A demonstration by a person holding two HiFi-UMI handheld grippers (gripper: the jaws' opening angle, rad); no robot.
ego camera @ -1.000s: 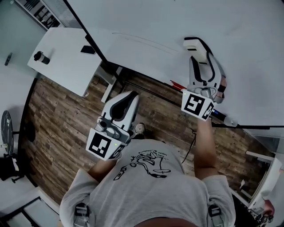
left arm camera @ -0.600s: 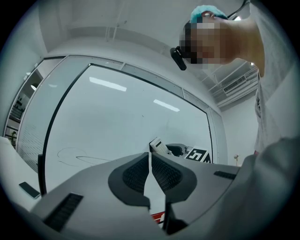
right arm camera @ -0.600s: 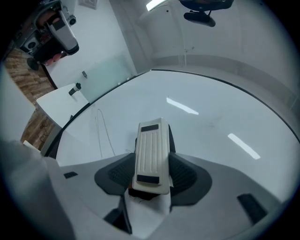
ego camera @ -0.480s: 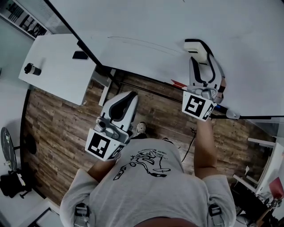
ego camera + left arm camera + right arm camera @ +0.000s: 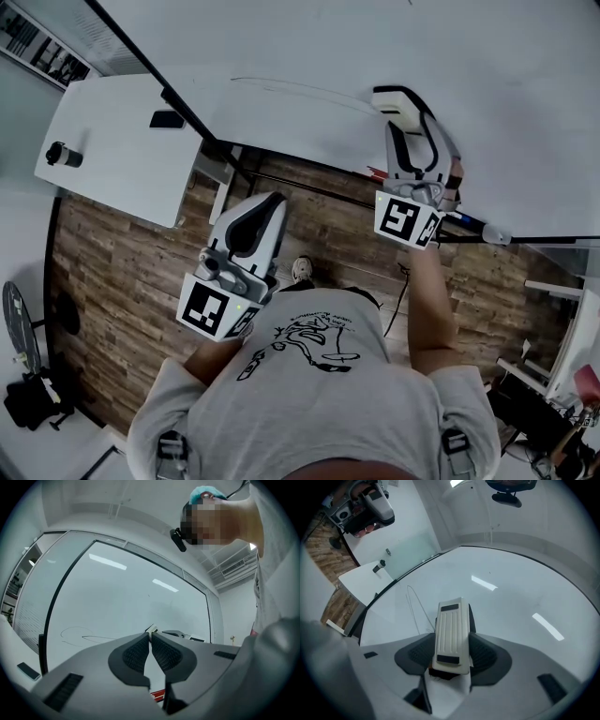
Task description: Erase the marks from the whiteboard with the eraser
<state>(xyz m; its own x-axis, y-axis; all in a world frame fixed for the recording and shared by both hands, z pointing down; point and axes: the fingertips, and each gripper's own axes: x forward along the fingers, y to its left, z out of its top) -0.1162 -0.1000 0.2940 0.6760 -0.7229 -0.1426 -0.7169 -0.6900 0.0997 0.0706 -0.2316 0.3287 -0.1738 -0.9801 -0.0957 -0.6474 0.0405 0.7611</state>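
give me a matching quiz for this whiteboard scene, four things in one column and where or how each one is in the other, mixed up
Things:
1. white ribbed eraser
2. left gripper
3. flat black rectangular device
4. thin dark pen line

Places or states:
a. lies on the white table
b. shut, with nothing between its jaws
c. drawn on the whiteboard
d. clamped in the right gripper

Pairs: 1-d, 2-b, 3-a, 4-c
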